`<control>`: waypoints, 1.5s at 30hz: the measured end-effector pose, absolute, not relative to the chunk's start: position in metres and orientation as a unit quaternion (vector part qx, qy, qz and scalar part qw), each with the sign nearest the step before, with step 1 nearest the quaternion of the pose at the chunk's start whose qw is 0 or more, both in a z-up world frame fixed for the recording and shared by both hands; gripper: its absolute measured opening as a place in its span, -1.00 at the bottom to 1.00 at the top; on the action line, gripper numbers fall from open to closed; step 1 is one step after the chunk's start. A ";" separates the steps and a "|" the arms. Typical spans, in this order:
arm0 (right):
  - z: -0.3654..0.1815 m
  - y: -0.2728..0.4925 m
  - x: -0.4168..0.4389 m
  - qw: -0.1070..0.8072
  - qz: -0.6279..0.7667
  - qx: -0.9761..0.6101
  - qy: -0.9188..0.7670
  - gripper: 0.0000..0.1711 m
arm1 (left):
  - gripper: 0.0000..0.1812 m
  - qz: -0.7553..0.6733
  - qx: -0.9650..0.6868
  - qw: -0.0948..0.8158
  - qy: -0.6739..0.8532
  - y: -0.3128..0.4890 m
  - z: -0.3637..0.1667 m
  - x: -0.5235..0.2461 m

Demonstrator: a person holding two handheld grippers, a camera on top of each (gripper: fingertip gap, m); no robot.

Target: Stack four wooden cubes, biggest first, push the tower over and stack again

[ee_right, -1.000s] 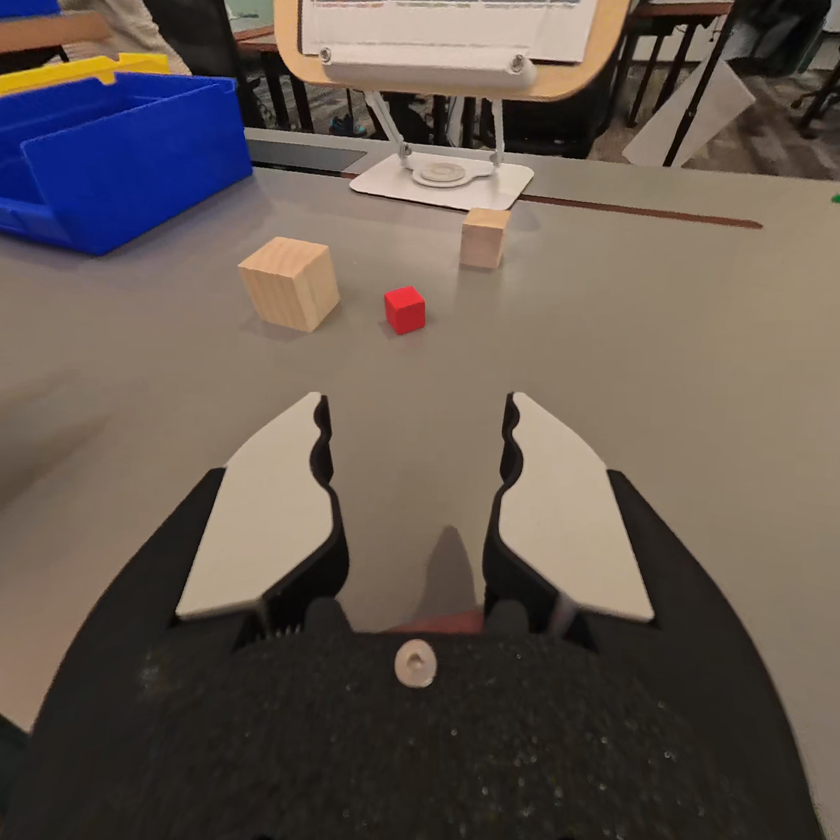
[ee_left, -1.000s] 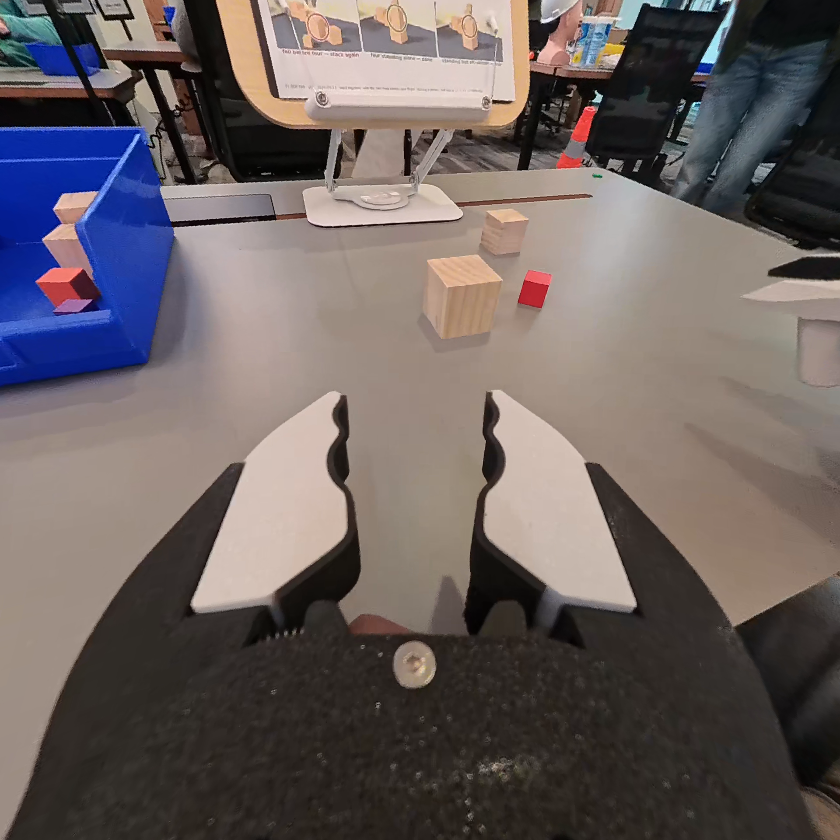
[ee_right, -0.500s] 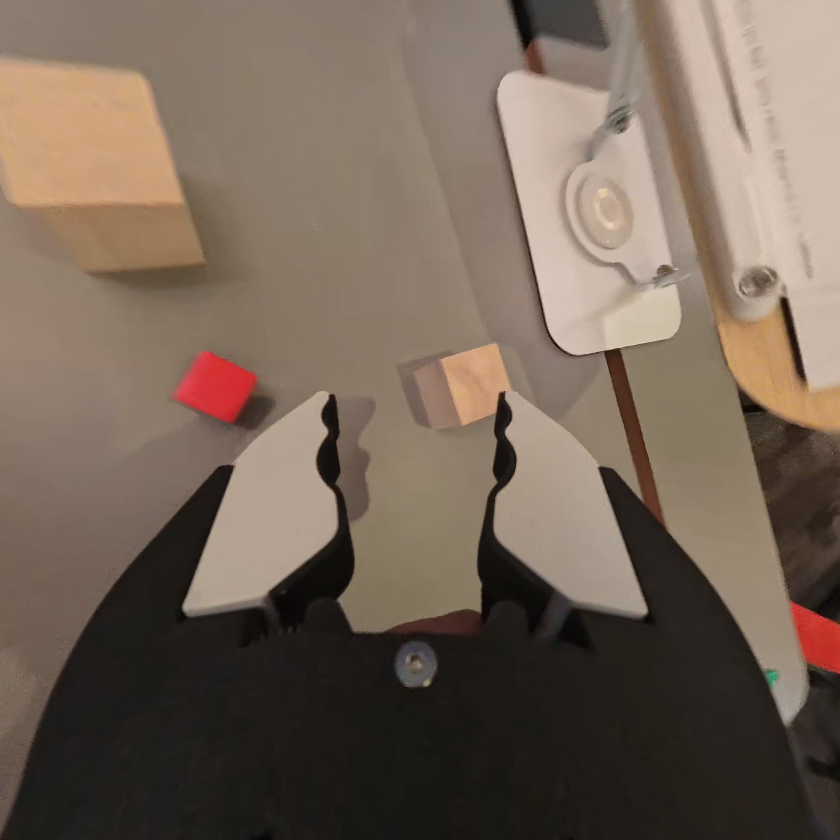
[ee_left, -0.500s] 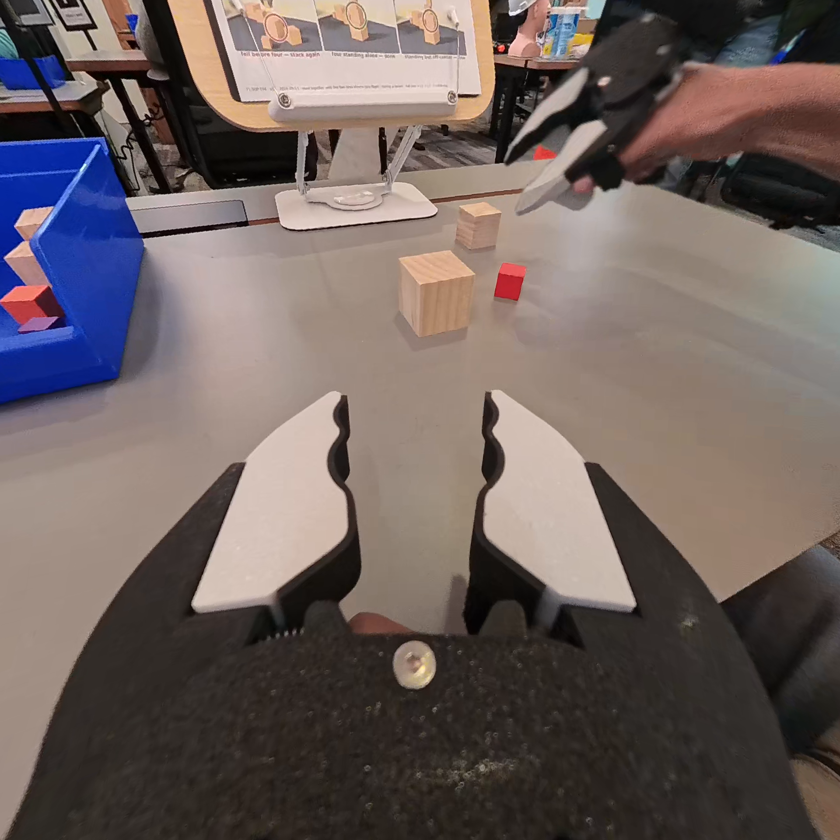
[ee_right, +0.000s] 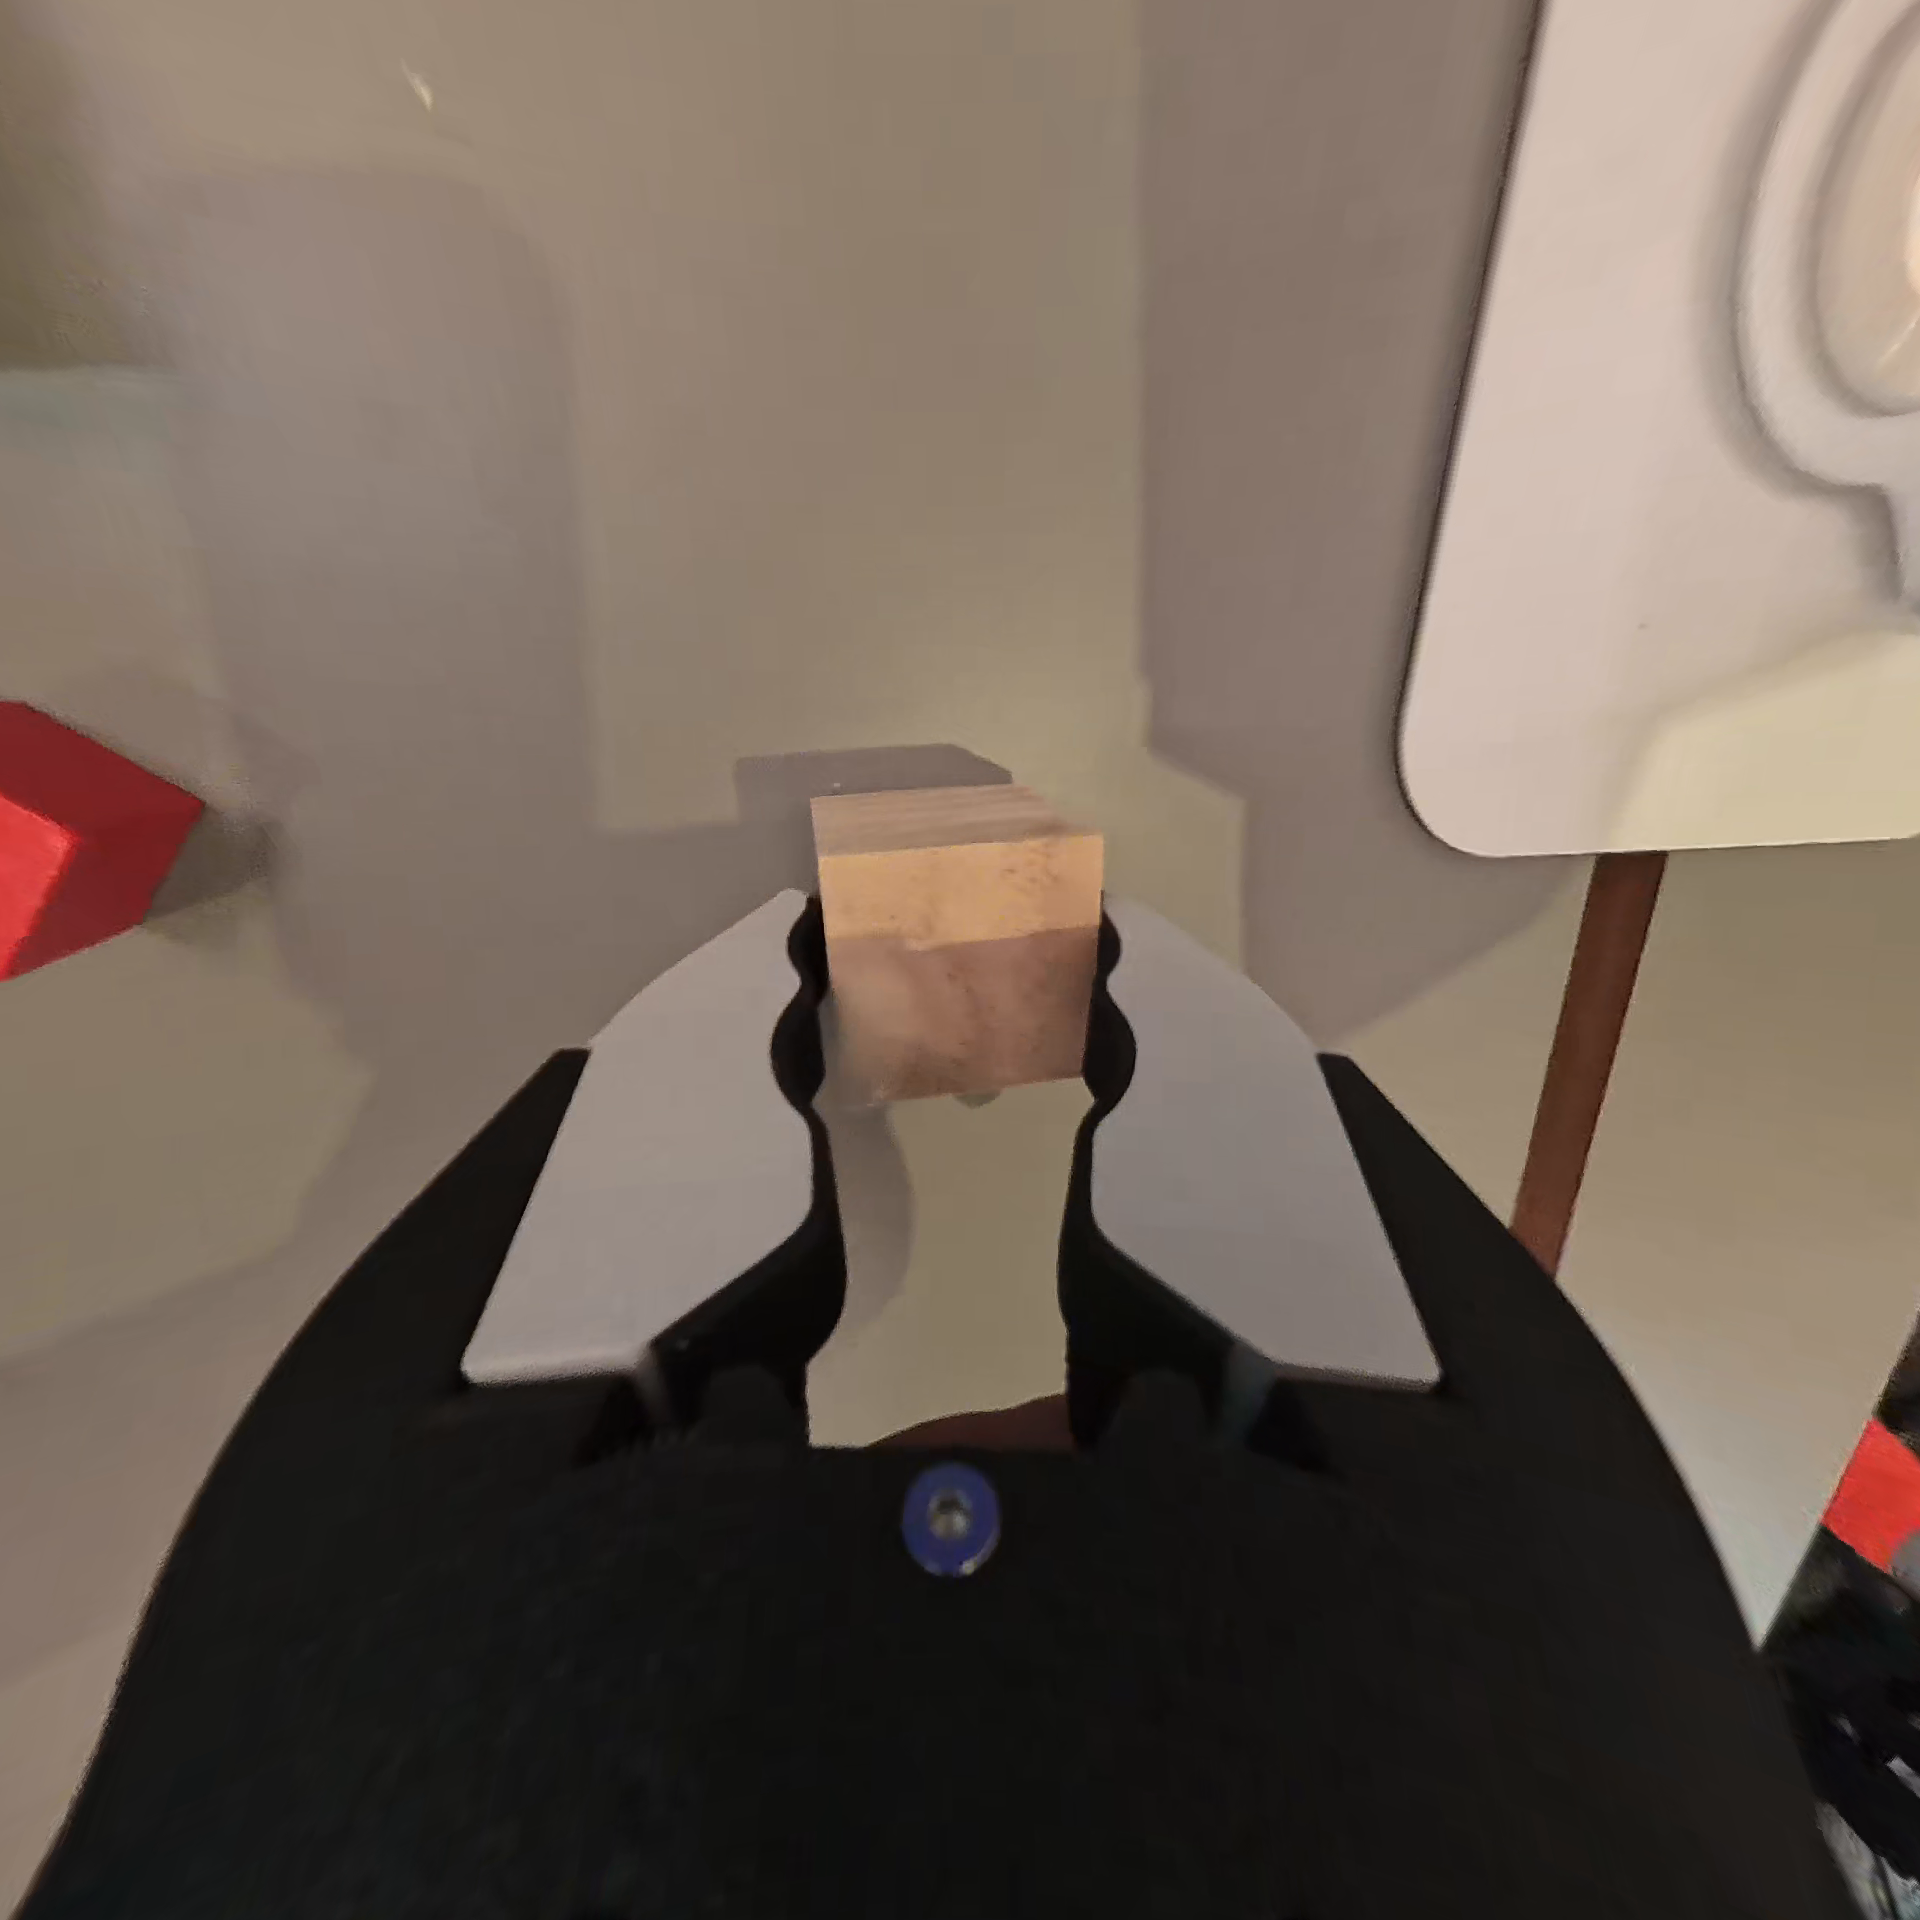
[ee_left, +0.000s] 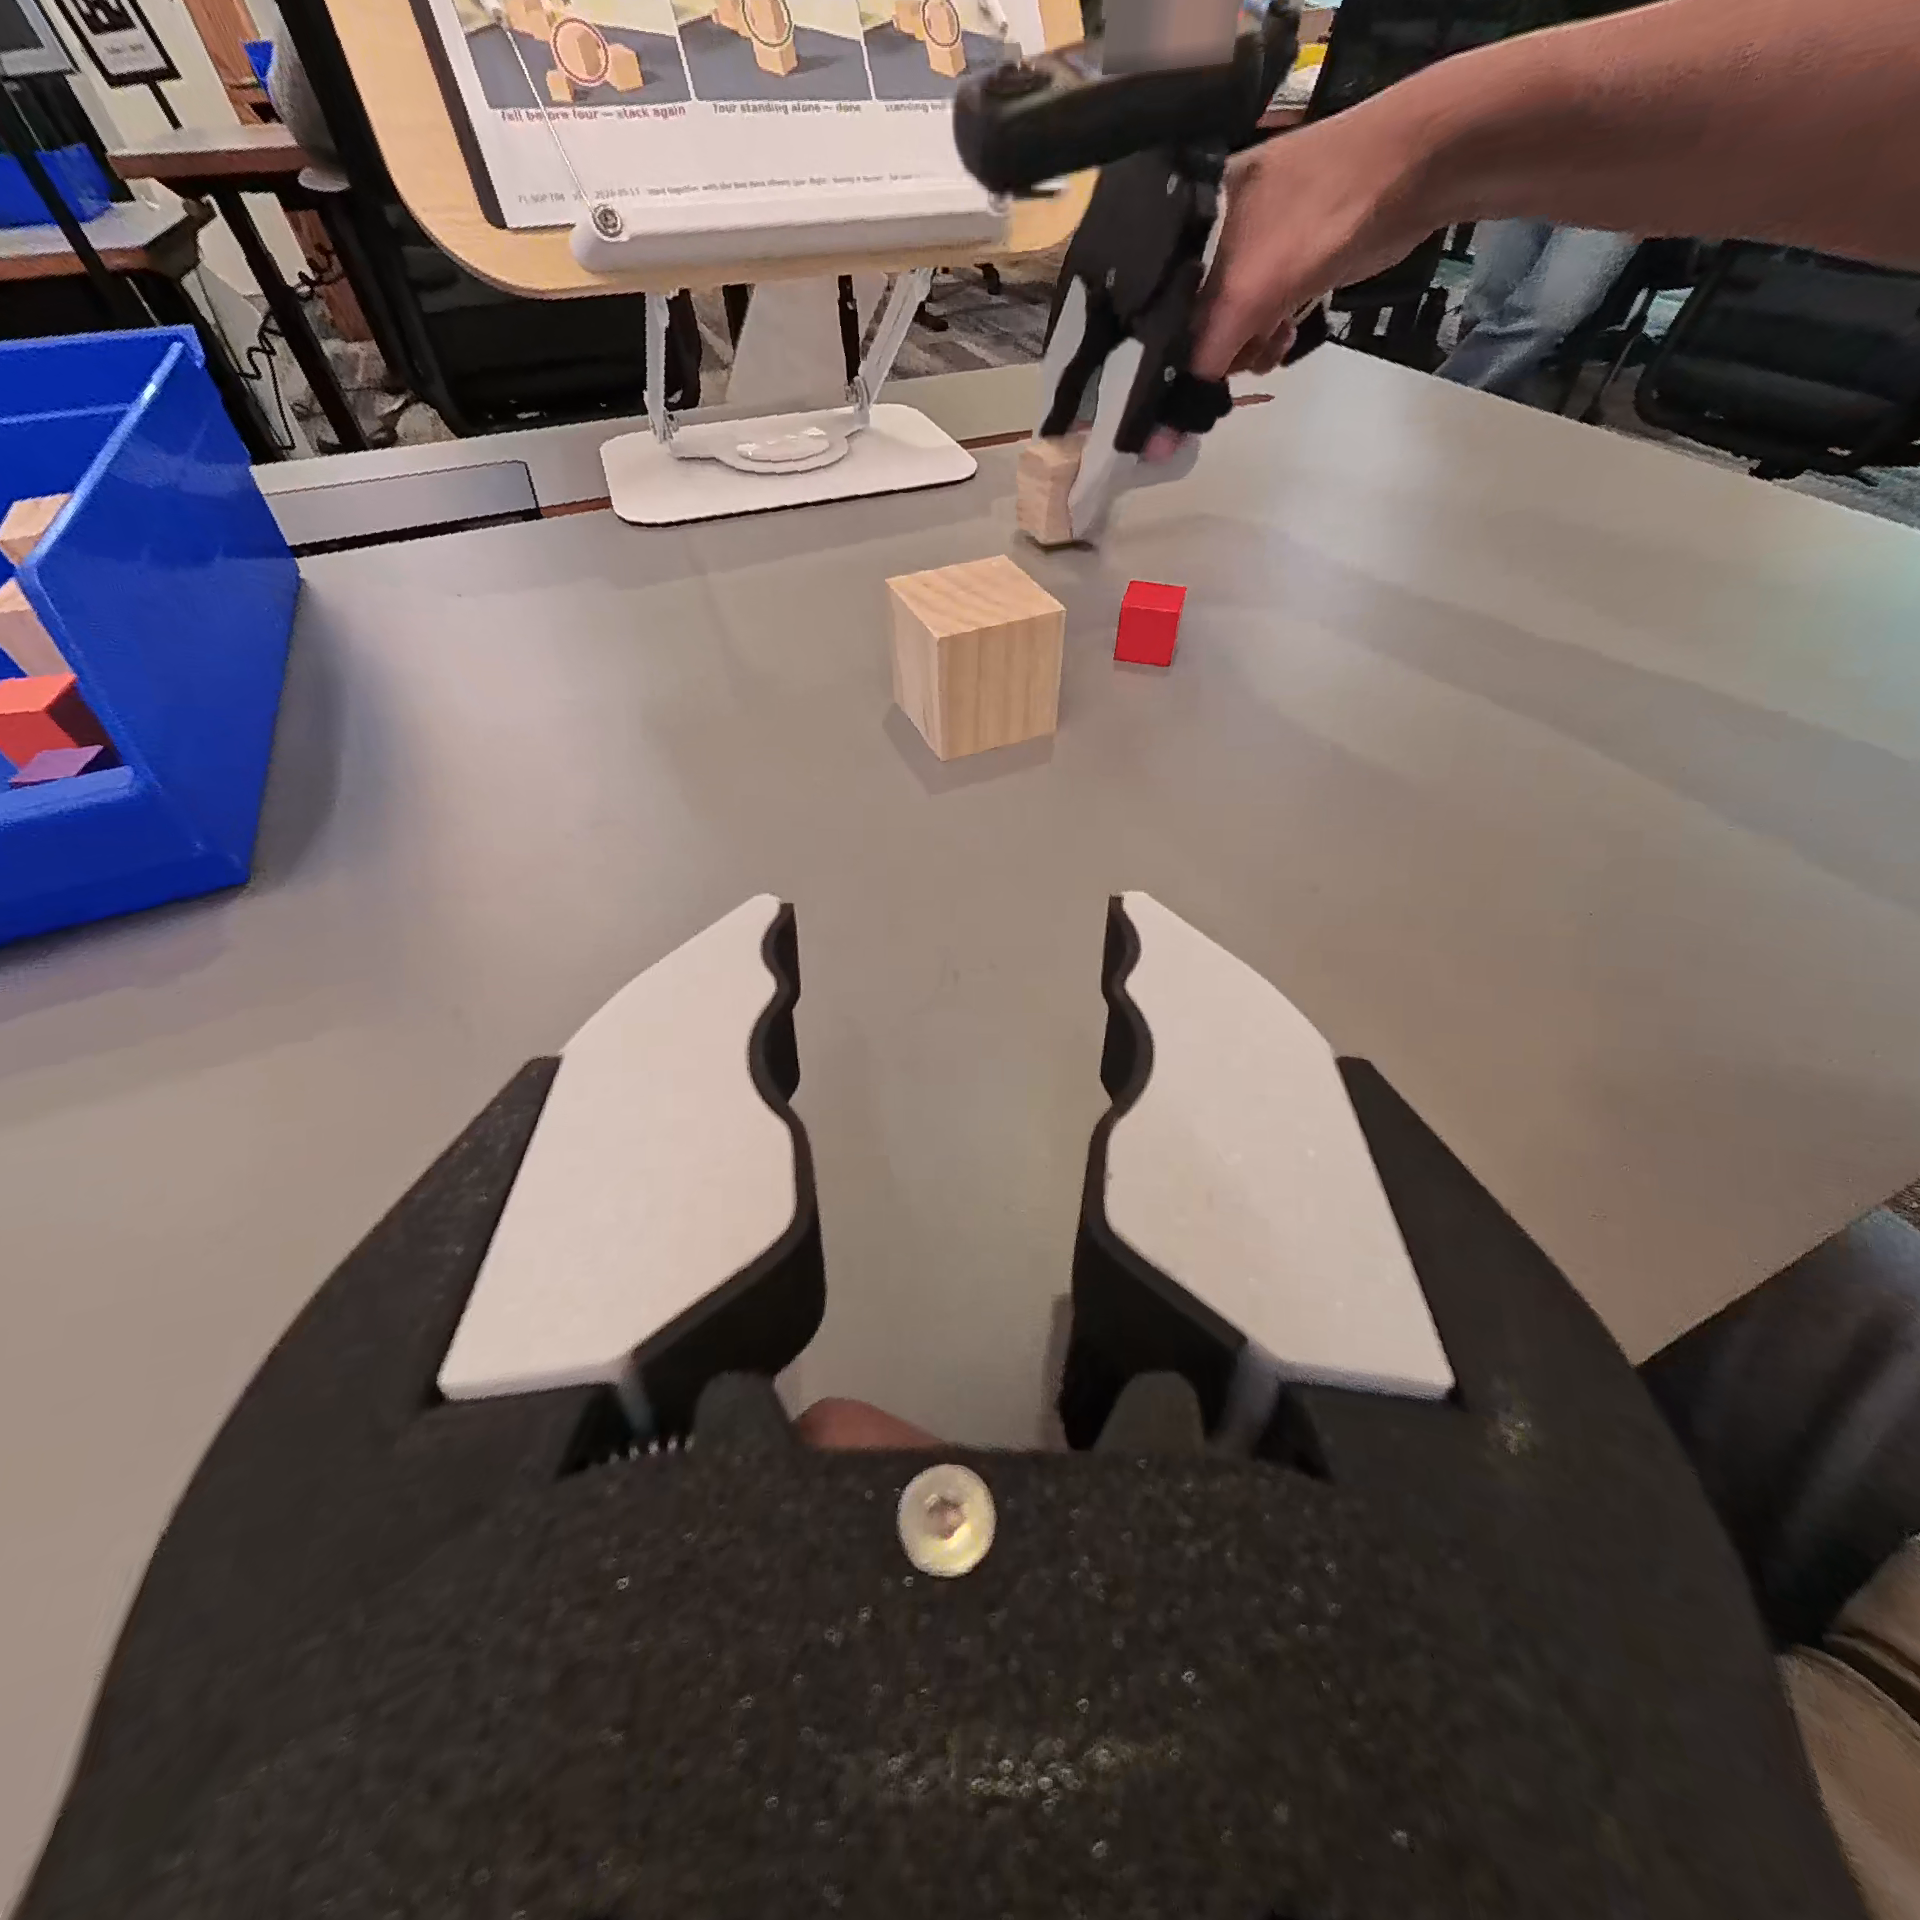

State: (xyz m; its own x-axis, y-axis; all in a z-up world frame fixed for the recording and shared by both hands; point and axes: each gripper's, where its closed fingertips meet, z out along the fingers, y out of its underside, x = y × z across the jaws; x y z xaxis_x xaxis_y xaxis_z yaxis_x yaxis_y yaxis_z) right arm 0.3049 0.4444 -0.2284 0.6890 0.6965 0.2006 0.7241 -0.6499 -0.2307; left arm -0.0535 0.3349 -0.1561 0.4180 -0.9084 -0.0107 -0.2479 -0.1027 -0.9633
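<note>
A large wooden cube (ee_left: 977,655) stands in the middle of the grey table (ee_left: 1455,831). A small red cube (ee_left: 1148,621) sits just right of it and shows at the left edge of the right wrist view (ee_right: 73,831). Behind them is a small wooden cube (ee_left: 1042,494). My right gripper (ee_left: 1081,509), held by a hand, points down at it. In the right wrist view my right gripper (ee_right: 958,914) has both fingertips pressed on the sides of this cube (ee_right: 956,987), which rests on the table. My left gripper (ee_left: 948,914) is open and empty, low over the near table.
A blue bin (ee_left: 156,623) at the left holds wooden (ee_left: 26,525), red (ee_left: 42,717) and purple (ee_left: 62,767) blocks. A white stand base (ee_left: 790,457) carrying an instruction board (ee_left: 727,156) sits at the back, close beside the small cube (ee_right: 1662,520). Chairs and people are beyond the table.
My right gripper has swung out over the table, come down around the small wooden cube and closed on its sides. My left gripper has stayed open and nearly still.
</note>
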 end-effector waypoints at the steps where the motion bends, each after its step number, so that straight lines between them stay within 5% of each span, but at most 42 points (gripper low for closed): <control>1: -0.221 0.445 0.301 0.163 -0.049 -0.906 -0.388 -0.45 | -0.39 -0.326 -0.670 0.509 0.431 0.335 -0.156 -0.054; 11: -0.134 0.405 0.176 0.176 -0.053 -0.896 -0.404 -0.45 | -0.39 -0.334 -0.670 0.502 0.433 0.331 -0.156 -0.052; 36: -0.185 0.414 0.122 0.118 -0.032 -0.905 -0.407 -0.44 | -0.39 -0.327 -0.662 0.506 0.445 0.328 -0.156 -0.055; 39: -0.171 0.416 0.125 0.139 -0.040 -0.904 -0.403 -0.25 | -0.39 -0.328 -0.662 0.507 0.444 0.328 -0.155 -0.055; 45: -0.102 0.396 0.142 0.258 -0.092 -0.892 -0.359 -0.27 | -0.39 -0.329 -0.663 0.506 0.442 0.329 -0.155 -0.056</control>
